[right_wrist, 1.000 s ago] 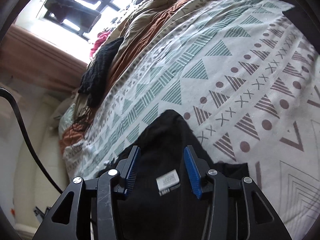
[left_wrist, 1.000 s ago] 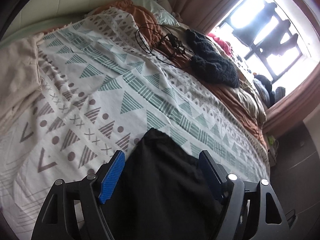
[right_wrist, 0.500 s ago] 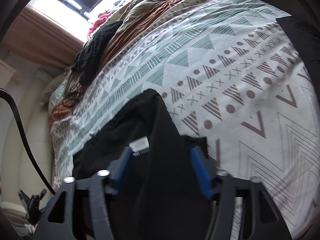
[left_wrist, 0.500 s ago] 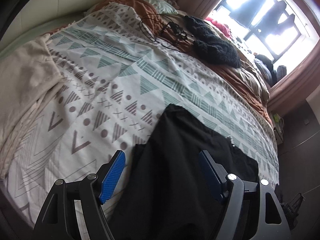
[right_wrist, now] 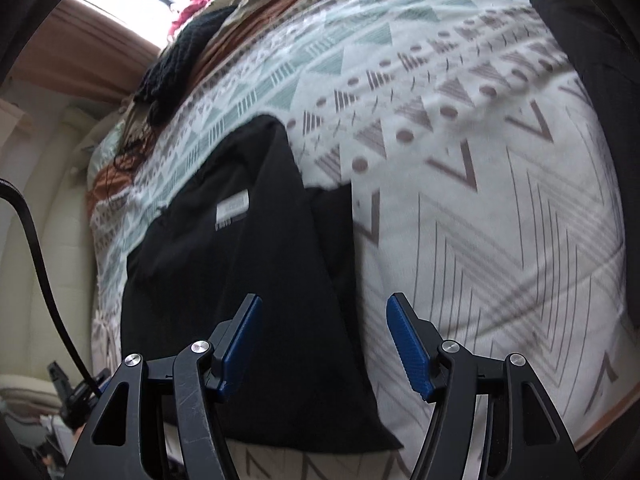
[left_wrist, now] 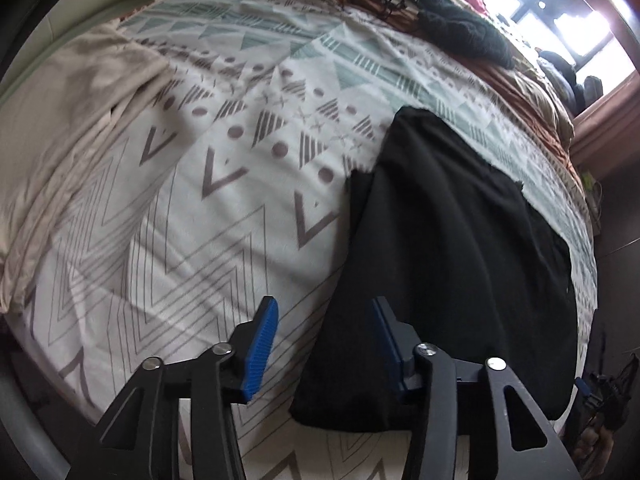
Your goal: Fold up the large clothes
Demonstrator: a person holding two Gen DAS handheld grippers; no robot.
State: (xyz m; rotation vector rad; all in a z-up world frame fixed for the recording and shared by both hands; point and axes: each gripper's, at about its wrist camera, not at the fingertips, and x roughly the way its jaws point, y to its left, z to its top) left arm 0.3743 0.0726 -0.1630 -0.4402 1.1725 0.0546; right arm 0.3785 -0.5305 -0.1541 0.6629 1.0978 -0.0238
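Black garment (left_wrist: 452,248) is lying folded near the bed's near edge, on a patterned bedspread (left_wrist: 224,208), white tag (right_wrist: 233,211) facing up. Left claw (left_wrist: 322,344) is hovering over its left edge, jaws apart and just narrowing, nothing clamped. Right claw (right_wrist: 322,344) is hovering over its right edge, jaws apart, empty. Beige cloth (left_wrist: 68,120) is lying at far left.

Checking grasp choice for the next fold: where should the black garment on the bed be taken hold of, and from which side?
Probably at the near hem of the black garment, at its two bottom corners, coming from above at the bed's near edge. It lies flat as a long strip on the patterned bedspread, and that edge sits just below the open left gripper and right gripper.
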